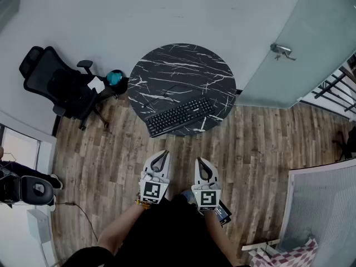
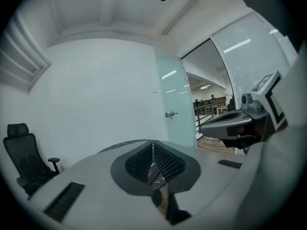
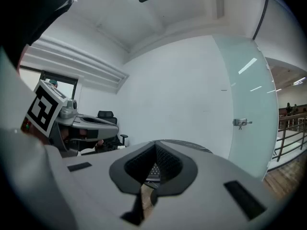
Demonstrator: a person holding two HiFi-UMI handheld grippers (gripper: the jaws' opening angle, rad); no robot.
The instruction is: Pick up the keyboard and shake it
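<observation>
Along the near edge of the round table (image 1: pixel 178 65) lies the keyboard (image 1: pixel 179 116), untouched, so nothing of the task is done: lifting and shaking remain. Both the left gripper (image 1: pixel 161 154) and right gripper (image 1: pixel 201 162) hang well short of it over the floor (image 1: pixel 261 143), jaws closed and empty.

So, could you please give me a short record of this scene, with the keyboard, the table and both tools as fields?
keyboard: black, lying at the table's near edge, untouched
table: round, dark marble top
left tool: shut, empty, over the wooden floor, short of the table
right tool: shut, empty, beside the left one
surroundings: office chair left of the table, glass door to its right
</observation>
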